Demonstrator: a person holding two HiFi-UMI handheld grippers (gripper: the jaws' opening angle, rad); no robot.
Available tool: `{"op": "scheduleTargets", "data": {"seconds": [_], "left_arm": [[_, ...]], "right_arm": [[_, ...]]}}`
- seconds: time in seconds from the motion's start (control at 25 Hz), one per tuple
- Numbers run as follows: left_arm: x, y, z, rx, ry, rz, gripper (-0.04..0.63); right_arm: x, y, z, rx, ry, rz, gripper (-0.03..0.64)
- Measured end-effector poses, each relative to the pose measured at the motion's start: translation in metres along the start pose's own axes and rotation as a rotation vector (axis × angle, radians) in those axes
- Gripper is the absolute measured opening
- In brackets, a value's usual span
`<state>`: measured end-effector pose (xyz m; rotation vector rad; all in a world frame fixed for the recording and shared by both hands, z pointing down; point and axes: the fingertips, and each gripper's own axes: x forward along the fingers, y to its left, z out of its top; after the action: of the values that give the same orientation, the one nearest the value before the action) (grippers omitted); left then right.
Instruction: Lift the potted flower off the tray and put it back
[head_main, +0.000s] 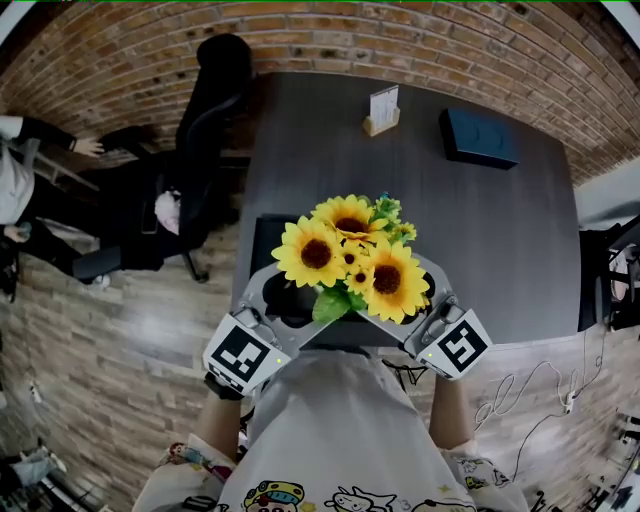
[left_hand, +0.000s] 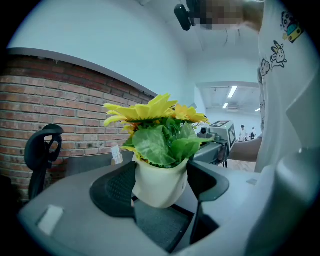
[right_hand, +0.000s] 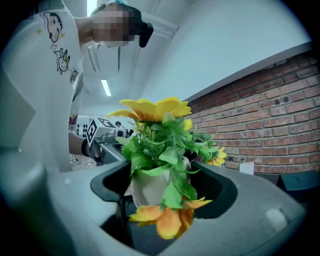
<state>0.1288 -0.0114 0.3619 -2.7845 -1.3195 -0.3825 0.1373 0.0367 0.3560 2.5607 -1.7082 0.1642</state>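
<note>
potted flower (head_main: 350, 262) upright, blooms up, over tray (head_main: 262, 235), left gripper (left_hand: 160, 185) and right gripper (right_hand: 162, 187) fingers both clamping its pot

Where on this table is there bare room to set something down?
Bare: the middle, between the potted flower, card stand and box; also right of the flower. Crowded: the near edge, with tray, left gripper and right gripper.

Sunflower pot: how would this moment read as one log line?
left gripper: fingers on white sunflower pot | right gripper: fingers on same pot | pot: above black tray | lifted clear: cannot tell
</note>
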Motion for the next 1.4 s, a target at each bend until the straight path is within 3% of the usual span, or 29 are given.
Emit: {"op": "scheduleTargets", "data": {"seconds": [0.68,1.12,1.4], "left_arm": [[0.01,0.006,-0.015,-0.032,0.028,0.007,0.342],[0.019,0.013,-0.055,-0.061,0.089,-0.013,0.341],[0.031,0.023,-0.1,-0.098,0.116,0.01,0.341]], "right_arm": [[0.005,-0.007,-0.013,0.004,0.026,0.009,0.37],[0.018,-0.007,-0.046,0.046,0.031,0.017,0.368],[0.03,-0.012,-0.089,0.043,0.03,0.035,0.368]]}}
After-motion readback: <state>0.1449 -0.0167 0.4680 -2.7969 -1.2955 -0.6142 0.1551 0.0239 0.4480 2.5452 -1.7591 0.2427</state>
